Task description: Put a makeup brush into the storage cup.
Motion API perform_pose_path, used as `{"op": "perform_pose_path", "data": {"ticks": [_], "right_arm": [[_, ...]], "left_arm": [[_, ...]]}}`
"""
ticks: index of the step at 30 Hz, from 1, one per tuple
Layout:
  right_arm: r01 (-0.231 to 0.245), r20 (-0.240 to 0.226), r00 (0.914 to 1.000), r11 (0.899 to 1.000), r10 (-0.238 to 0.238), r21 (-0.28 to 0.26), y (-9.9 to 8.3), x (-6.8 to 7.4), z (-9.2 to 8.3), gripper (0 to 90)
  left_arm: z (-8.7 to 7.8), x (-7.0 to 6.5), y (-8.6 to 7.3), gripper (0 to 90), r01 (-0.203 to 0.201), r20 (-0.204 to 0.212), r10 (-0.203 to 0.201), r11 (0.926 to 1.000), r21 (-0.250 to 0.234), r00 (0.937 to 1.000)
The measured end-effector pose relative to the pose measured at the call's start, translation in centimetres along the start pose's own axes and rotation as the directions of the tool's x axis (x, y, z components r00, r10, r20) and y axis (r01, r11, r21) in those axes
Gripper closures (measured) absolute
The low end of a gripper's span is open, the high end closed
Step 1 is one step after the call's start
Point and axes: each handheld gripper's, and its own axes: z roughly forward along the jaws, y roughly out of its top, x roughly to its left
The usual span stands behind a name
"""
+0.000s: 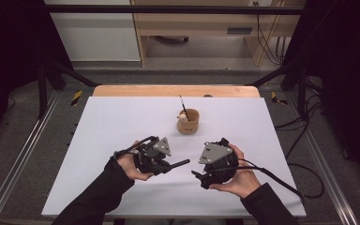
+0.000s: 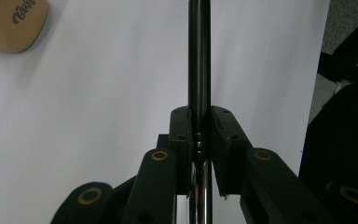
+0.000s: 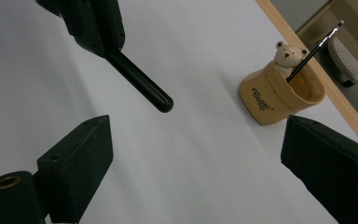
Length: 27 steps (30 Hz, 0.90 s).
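A black pen-like rod [image 2: 199, 65] is clamped between the jaws of my left gripper [image 2: 199, 114], with a chrome section showing below the pads. In the high view the left gripper [image 1: 167, 165] lies level and the rod [image 1: 179, 163] points right toward my right gripper [image 1: 199, 179]. My right gripper [image 3: 200, 163] stands wide open with nothing between its jaws, and the rod's rounded tip [image 3: 161, 101] hangs just ahead of it. A tan cup [image 1: 188, 122] with a small bear figure [image 3: 287, 52] and a thin brush [image 3: 314, 45] stands behind both grippers.
Both hands rest low over the white board [image 1: 122, 117], which covers a wooden table [image 1: 176, 90]. The tan cup [image 2: 11, 23] shows at the left gripper view's top left corner. Dark frame posts and cables run along the table's right side [image 1: 300, 126].
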Motion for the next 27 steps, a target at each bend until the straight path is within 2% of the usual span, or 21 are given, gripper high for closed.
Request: {"op": "perform_pose_path", "data": {"ticks": [12,19,24,27], "right_arm": [[0.073,-0.021,0.9971,0.997,-0.073,0.021,0.5,0.7,0.3,12.4],[0.099,-0.030,0.9947,0.994,-0.098,0.052,0.4,1.1,0.4,14.4],[0.097,-0.029,0.9950,0.994,-0.096,0.053,0.4,1.4,0.3,15.7],[0.114,-0.038,0.9930,0.992,-0.112,0.058,0.3,1.5,0.1,18.3]], "left_arm": [[0.2,0.0,0.6,79.0,0.003,0.019,-0.003,1.0000,0.004,0.9998],[0.2,-0.4,0.8,79.0,-0.002,0.024,0.001,0.9999,0.014,0.9997],[0.4,-0.6,1.3,79.0,-0.008,0.031,0.007,0.9999,0.014,0.9995],[0.5,-0.6,1.7,79.0,-0.004,0.042,0.004,0.9999,0.013,0.9991]]}}
